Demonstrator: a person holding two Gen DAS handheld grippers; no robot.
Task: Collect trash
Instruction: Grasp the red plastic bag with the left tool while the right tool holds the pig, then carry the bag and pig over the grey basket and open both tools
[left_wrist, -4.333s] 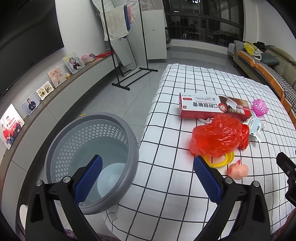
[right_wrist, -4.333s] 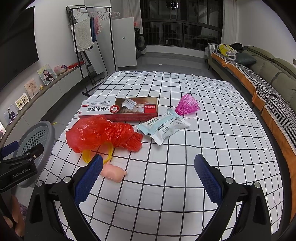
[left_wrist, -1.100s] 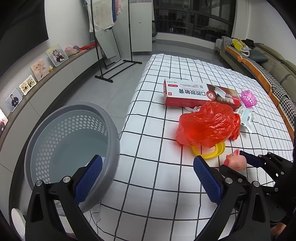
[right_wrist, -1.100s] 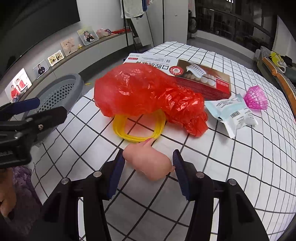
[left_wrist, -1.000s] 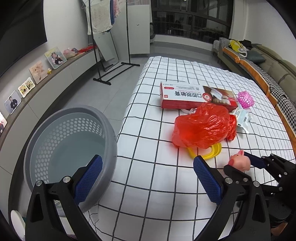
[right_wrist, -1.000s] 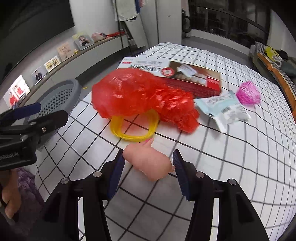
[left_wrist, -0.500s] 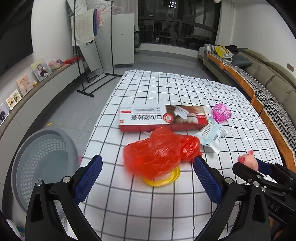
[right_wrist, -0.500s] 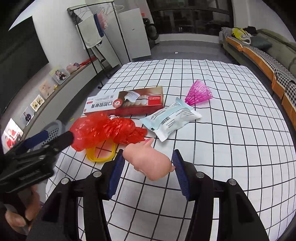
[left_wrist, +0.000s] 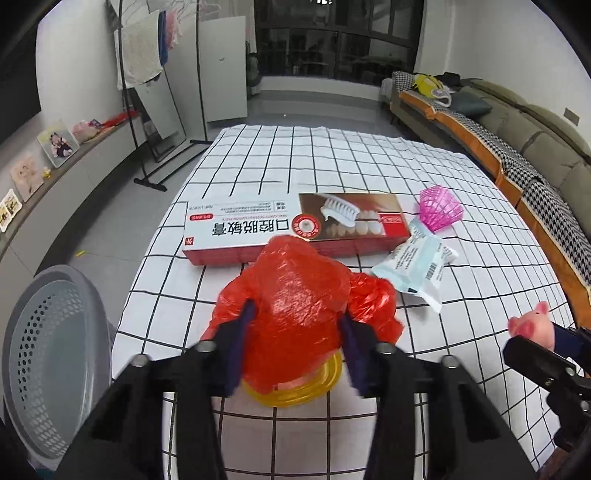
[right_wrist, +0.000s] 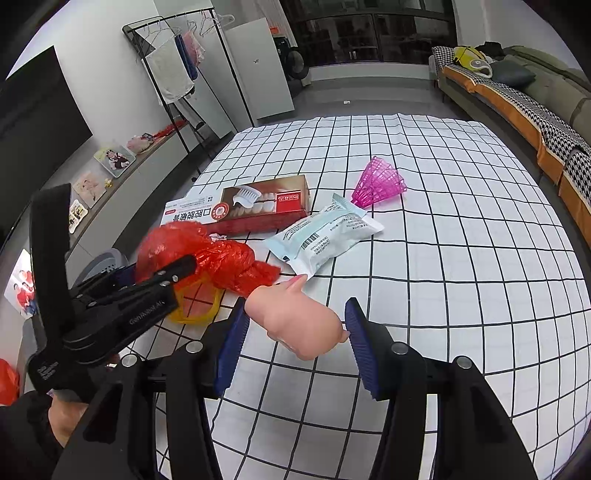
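My left gripper (left_wrist: 295, 339) has closed on the crumpled red plastic bag (left_wrist: 303, 299), which lies on the checked tablecloth over a yellow ring (left_wrist: 295, 391); the bag also shows in the right wrist view (right_wrist: 207, 254). My right gripper (right_wrist: 295, 332) is shut on a pink toy pig (right_wrist: 295, 321) and holds it above the cloth; the pig also shows in the left wrist view (left_wrist: 532, 326). A grey perforated basket (left_wrist: 44, 347) stands on the floor left of the table.
On the cloth lie a red and white toothpaste box (left_wrist: 295, 229), a pale blue packet (left_wrist: 417, 266) and a pink mesh cone (left_wrist: 439, 210). A clothes rack (left_wrist: 144, 92) stands at the back left, a sofa (left_wrist: 535, 147) along the right.
My left gripper moved from the basket side to over the red bag and closed on it. My right gripper lifted the pig off the cloth and drew back to the right.
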